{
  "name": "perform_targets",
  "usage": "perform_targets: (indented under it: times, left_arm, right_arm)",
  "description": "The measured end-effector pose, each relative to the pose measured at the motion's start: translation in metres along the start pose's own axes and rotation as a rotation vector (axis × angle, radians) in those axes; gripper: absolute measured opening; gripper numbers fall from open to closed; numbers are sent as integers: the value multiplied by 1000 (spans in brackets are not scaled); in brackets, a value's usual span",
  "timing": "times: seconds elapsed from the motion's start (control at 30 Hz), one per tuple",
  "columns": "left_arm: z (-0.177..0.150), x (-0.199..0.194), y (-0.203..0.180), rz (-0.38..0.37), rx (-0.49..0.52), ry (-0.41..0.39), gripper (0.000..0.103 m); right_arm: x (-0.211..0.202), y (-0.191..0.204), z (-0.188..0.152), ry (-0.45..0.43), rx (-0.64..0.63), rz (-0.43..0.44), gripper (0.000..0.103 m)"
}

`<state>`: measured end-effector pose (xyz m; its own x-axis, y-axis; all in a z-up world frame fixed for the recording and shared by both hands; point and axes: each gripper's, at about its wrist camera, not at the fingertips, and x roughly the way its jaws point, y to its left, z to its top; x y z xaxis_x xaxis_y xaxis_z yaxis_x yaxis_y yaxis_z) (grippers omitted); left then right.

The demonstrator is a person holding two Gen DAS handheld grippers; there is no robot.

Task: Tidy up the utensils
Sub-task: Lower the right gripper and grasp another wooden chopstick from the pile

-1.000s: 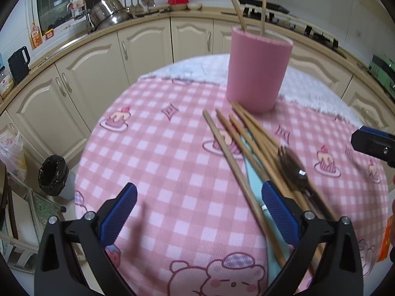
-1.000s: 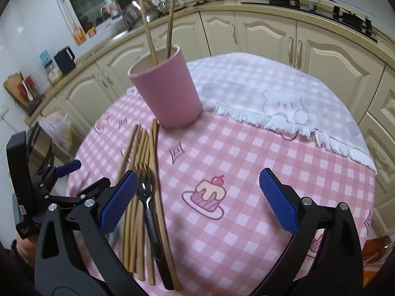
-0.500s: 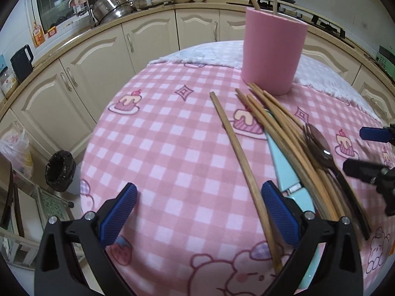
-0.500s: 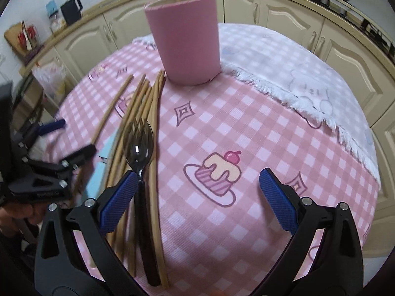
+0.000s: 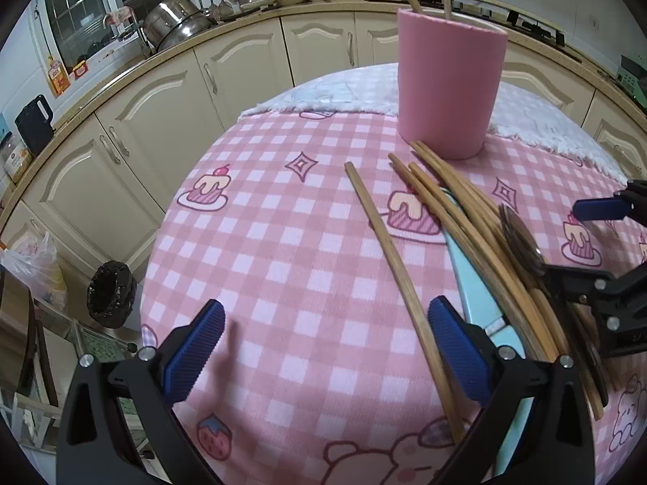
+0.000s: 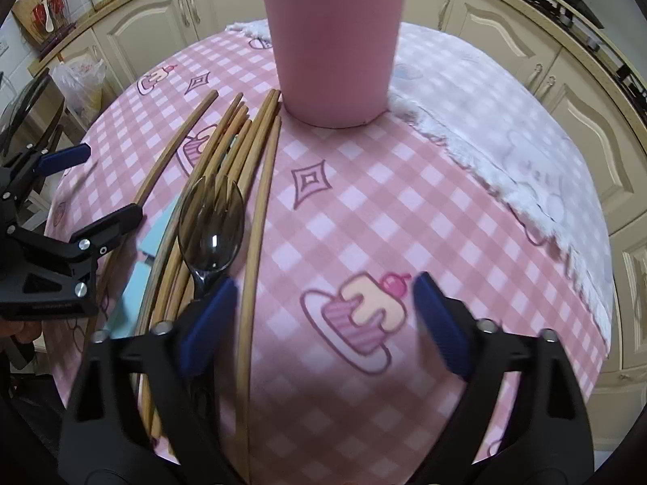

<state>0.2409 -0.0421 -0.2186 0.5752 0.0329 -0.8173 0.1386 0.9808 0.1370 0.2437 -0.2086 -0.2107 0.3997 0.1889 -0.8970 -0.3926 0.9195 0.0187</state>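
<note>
The step in hand looks like lining up a pickup from the loose pile. The right tongs gape wide and hold nothing, low over the counter, straddling one wooden chopstick beside the dark spork. Next they would need to close on one piece, lift it and tip it into the pink cup at 12 o'clock. The chopsticks lie flat, long axes running 6 to 12, tips toward the cup. The left tongs are also wide open and empty.
</note>
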Motion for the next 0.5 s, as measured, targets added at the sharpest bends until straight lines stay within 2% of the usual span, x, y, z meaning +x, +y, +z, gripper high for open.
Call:
perform_targets:
  times: [0.1, 0.17, 0.33, 0.5]
  left_arm:
    - [6, 5, -1, -6, 15, 13, 96]
    - [9, 8, -1, -46, 12, 29, 87]
    - [19, 13, -7, -122, 26, 62, 62]
    - [28, 17, -10, -143, 52, 77, 59]
  right_arm:
    - [0, 2, 10, -5, -8, 0, 61]
    - [1, 6, 18, -5, -18, -3, 34]
    - [7, 13, 31, 6, -33, 5, 32]
    - [13, 18, 41, 21, -57, 16, 32]
